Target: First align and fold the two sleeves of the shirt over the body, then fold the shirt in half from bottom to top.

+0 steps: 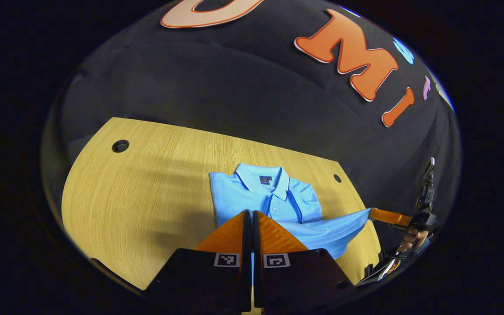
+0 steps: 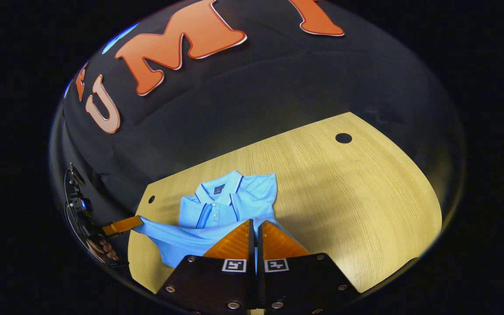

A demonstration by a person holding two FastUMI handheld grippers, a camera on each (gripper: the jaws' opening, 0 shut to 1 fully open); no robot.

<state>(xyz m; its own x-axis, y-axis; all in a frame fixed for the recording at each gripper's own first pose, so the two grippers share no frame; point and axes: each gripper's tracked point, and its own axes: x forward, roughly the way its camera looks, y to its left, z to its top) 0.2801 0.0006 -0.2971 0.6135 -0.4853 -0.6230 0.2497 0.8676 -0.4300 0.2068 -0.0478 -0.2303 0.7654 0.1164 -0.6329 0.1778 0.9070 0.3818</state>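
Shirt (image 1: 274,203) lies collar-far on the desk (image 1: 147,197), its near hem lifted, clamped in both left tool (image 1: 252,218) and right tool (image 2: 255,227).

On the light wooden table (image 1: 147,197), the left gripper (image 1: 252,214) clamps its fingers together on the lifted bottom hem of the light blue polo shirt (image 1: 274,197), while the right gripper (image 1: 372,214) pinches the hem's far corner.

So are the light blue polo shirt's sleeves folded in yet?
Yes: light blue polo shirt shows straight sides, sleeves tucked. Both grippers lift its hem.
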